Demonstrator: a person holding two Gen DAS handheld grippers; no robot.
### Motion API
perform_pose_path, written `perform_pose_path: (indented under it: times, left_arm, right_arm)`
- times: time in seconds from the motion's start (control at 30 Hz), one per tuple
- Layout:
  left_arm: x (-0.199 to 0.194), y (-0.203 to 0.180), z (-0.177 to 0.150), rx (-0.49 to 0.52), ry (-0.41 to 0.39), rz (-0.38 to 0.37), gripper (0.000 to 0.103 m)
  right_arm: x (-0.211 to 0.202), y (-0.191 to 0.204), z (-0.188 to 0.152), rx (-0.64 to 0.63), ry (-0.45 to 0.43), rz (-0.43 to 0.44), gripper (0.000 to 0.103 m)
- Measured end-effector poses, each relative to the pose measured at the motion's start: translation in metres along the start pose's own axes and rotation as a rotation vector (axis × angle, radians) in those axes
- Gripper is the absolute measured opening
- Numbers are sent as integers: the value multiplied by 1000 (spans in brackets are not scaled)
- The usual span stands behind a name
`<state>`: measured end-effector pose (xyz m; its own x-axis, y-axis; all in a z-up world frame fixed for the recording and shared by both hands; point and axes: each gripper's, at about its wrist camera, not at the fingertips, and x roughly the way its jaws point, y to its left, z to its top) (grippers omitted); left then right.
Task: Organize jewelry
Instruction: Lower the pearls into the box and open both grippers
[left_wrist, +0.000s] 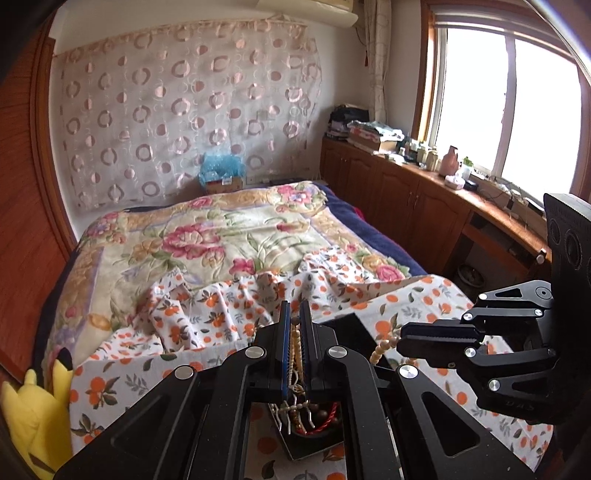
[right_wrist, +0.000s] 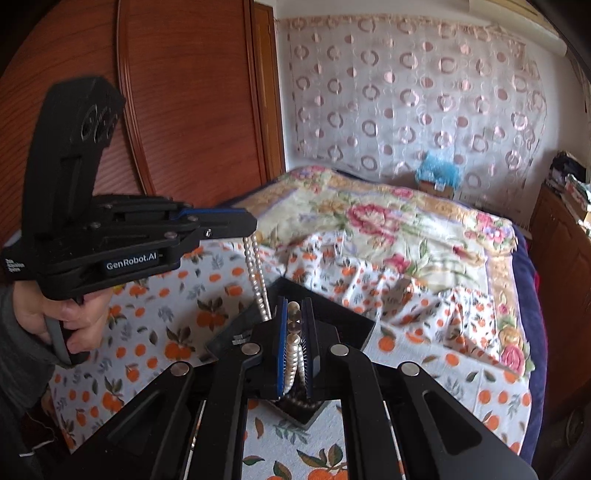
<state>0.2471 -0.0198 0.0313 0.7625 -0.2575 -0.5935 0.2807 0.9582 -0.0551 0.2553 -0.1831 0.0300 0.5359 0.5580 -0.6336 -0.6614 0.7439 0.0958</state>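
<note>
The left gripper (left_wrist: 294, 314) is pinched almost closed on a pearl necklace (right_wrist: 255, 273), which hangs from its fingertips toward the right gripper (right_wrist: 294, 310) — also narrow, clamping the same strand between its blue pads (right_wrist: 283, 332). Both hover above a black jewelry box (left_wrist: 306, 435) of tangled beads, which sits on the orange-print cloth (right_wrist: 155, 325) over the bed (left_wrist: 207, 236).

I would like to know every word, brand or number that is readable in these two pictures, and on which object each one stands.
"GenRobot.AI": white letters on a label on the side of the left gripper, in the right wrist view.
Small white print at the rear end of the same gripper: too small to read.
Embossed marks on the right gripper body, in the left wrist view: not legible.
</note>
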Motion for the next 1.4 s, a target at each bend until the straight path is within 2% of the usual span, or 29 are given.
perform_pose_path:
  times: [0.27, 0.4, 0.53, 0.6, 0.63, 0.67, 0.7, 0.8, 0.87, 0.97, 1.23, 1.33, 1.4]
  left_arm:
    - [30, -1, -24, -14, 82, 1, 4]
    - [33, -2, -30, -19, 97, 8, 4]
    - [32, -3, -31, -18, 105, 18, 5]
    - [29, -4, -33, -13, 105, 24, 9]
    - [27, -5, -34, -10, 104, 27, 17]
    - [24, -5, -35, -9, 102, 29, 25]
    - [20, -6, -37, -8, 99, 29, 29]
    - [7, -7, -47, -5, 98, 33, 34]
    - [-4, -5, -56, -10, 96, 32, 55]
    - [-20, -2, -74, -17, 100, 41, 60]
    - [-42, 10, -131, -37, 177, 81, 61]
    - [-49, 13, -147, -44, 186, 88, 81]
    - [-53, 15, -156, -50, 194, 96, 81]
  right_arm:
    - [19, -1, -28, 48, 43, 8, 9]
    - [19, 0, -31, 51, 43, 1, 9]
    - [13, 2, -32, 51, 28, -8, 20]
    - [9, 4, -34, 50, 18, -18, 28]
    - [7, 4, -35, 51, 14, -25, 33]
    - [7, 4, -35, 51, 14, -25, 33]
    - [4, 6, -37, 49, 9, -33, 33]
    - [-5, 14, -47, 46, 4, -31, 33]
    - [-10, 19, -53, 41, 6, -25, 33]
    - [-12, 31, -69, 30, 27, -7, 33]
    - [5, 71, -107, -18, 110, 62, 33]
    - [13, 83, -115, -33, 131, 78, 33]
    - [17, 89, -118, -43, 142, 92, 33]
